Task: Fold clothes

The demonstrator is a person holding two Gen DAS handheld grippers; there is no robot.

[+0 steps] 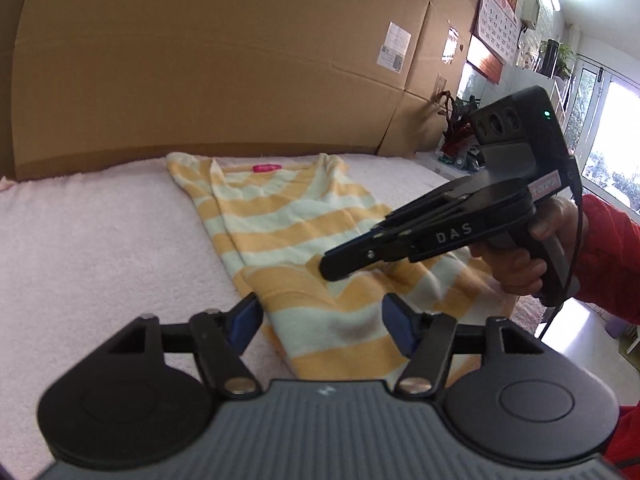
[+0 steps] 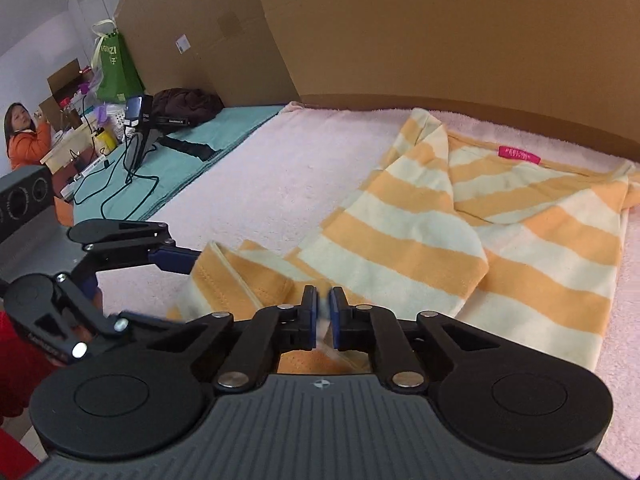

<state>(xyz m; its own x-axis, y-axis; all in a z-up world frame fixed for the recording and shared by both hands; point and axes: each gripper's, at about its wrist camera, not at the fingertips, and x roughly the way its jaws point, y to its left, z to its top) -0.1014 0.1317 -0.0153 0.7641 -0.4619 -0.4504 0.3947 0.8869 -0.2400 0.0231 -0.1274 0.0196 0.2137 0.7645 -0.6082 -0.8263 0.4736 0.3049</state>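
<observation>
left wrist: left gripper [image 1: 322,320] jaws spread, striped shirt [image 1: 280,224] hem lying between them on the pink towel [image 1: 100,240], pads not pressing; right gripper [image 1: 332,270] hovers ahead; right wrist: right gripper [image 2: 324,312] jaws pinching shirt [image 2: 440,248] fabric; left gripper [image 2: 176,258] at left by the hem.

The right gripper [image 1: 332,270], seen from the left wrist camera, carries the white letters "DAS" along its black side. On the wall to the upper right hangs a calendar [image 1: 498,26] with rows of day numbers, among which 25, 26, 27, 28, 29 and 30 can be made out. The green bag [image 2: 116,68] in the right wrist view shows white letters ending in "NZI", while the pink label [image 2: 519,155] at the neck of the striped shirt [image 2: 440,232] bears white print too small to read.
</observation>
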